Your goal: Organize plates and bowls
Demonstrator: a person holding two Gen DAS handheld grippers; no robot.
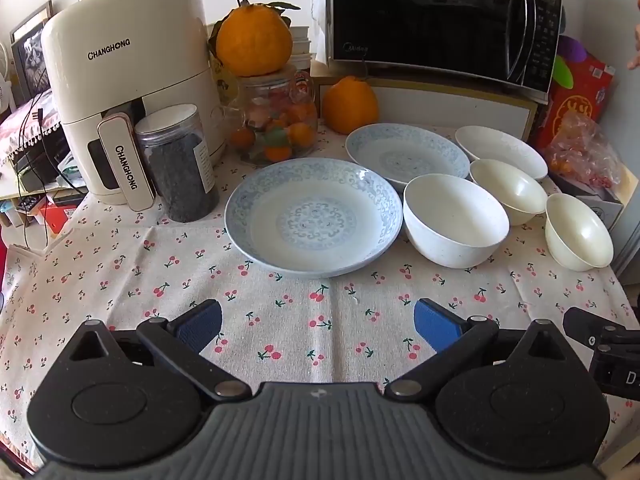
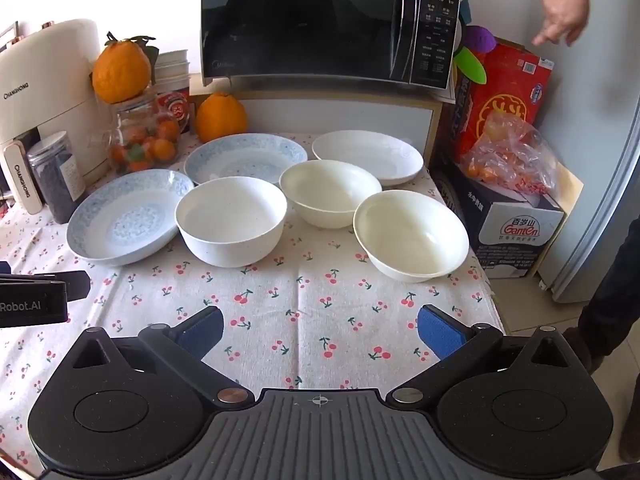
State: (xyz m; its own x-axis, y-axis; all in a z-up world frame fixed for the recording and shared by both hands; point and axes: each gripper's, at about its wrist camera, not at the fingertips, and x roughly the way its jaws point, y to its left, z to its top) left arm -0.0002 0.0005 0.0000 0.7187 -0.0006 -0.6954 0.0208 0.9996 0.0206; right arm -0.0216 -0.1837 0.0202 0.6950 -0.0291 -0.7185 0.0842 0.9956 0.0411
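Two blue-patterned plates sit on the cherry-print tablecloth: a near one (image 1: 314,218) (image 2: 128,216) and a far one (image 1: 406,152) (image 2: 245,157). A white plate (image 1: 500,150) (image 2: 368,156) lies at the back right. A white bowl (image 1: 454,220) (image 2: 231,220) stands beside the near plate. Two cream bowls stand to its right, one behind (image 1: 508,190) (image 2: 330,192) and one nearer (image 1: 578,232) (image 2: 410,234). My left gripper (image 1: 318,326) is open and empty, in front of the near plate. My right gripper (image 2: 320,330) is open and empty, in front of the bowls.
A cream air fryer (image 1: 128,76), a dark jar (image 1: 178,162), a glass jar of fruit (image 1: 276,120), oranges (image 1: 350,104) and a microwave (image 1: 440,16) line the back. Boxes and a plastic bag (image 2: 508,156) stand past the table's right edge. A person's hand (image 2: 564,12) hangs at upper right.
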